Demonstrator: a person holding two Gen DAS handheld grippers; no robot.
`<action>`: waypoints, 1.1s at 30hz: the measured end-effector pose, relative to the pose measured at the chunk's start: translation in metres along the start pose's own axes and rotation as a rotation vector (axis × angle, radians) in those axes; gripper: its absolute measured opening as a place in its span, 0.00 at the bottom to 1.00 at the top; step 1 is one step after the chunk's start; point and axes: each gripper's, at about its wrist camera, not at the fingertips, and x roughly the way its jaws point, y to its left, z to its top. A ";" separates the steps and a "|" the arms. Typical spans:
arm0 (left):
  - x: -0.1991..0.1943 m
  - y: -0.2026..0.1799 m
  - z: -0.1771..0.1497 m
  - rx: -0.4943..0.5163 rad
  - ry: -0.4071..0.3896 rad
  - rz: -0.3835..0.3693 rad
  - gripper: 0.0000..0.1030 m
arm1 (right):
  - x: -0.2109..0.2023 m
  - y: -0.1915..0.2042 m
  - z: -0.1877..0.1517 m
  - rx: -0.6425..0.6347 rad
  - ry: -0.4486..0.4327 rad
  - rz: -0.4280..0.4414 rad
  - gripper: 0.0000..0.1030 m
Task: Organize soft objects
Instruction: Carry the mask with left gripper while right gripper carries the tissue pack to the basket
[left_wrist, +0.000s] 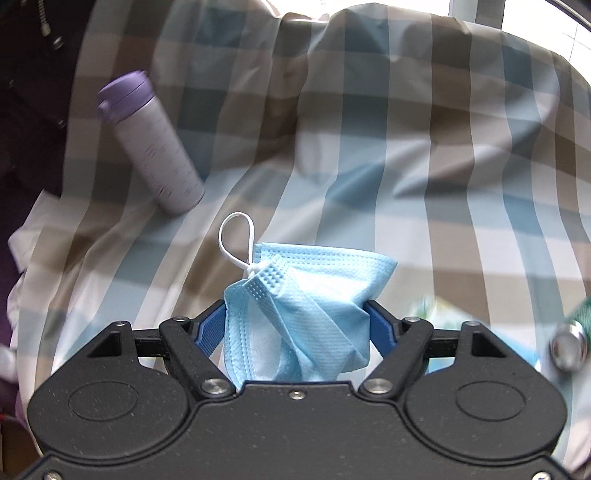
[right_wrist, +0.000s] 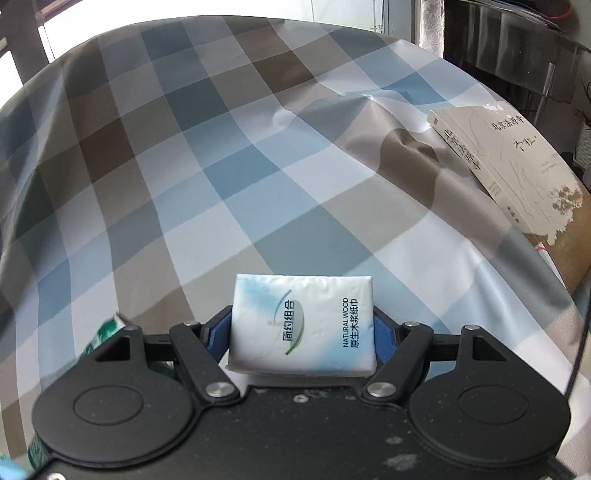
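Clearly, right tool (right_wrist: 301, 328) grips tissue pack (right_wrist: 301, 326) labelled "NATURAL WOOD".

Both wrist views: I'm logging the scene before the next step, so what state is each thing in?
Face mask: crumpled, clamped in left gripper.
Tissue pack: sealed, clamped in right gripper.
Bottle: capped, lying on its side.
Book: closed, on tablecloth.

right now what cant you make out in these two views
- Left wrist view: lower part of the face mask hidden behind the left claw body.
- Left wrist view: green thing at right edge, blurred and cut off.
- Right wrist view: book title too small; green packet hidden behind the right claw.
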 end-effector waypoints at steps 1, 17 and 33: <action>-0.005 0.004 -0.010 0.000 0.004 0.001 0.71 | -0.009 -0.004 -0.011 -0.011 -0.004 0.019 0.71; -0.099 -0.030 -0.157 0.078 0.000 -0.174 0.71 | -0.156 -0.014 -0.146 -0.415 0.038 0.330 0.71; -0.129 -0.061 -0.248 0.125 0.140 -0.248 0.72 | -0.234 -0.033 -0.195 -0.502 0.134 0.468 0.71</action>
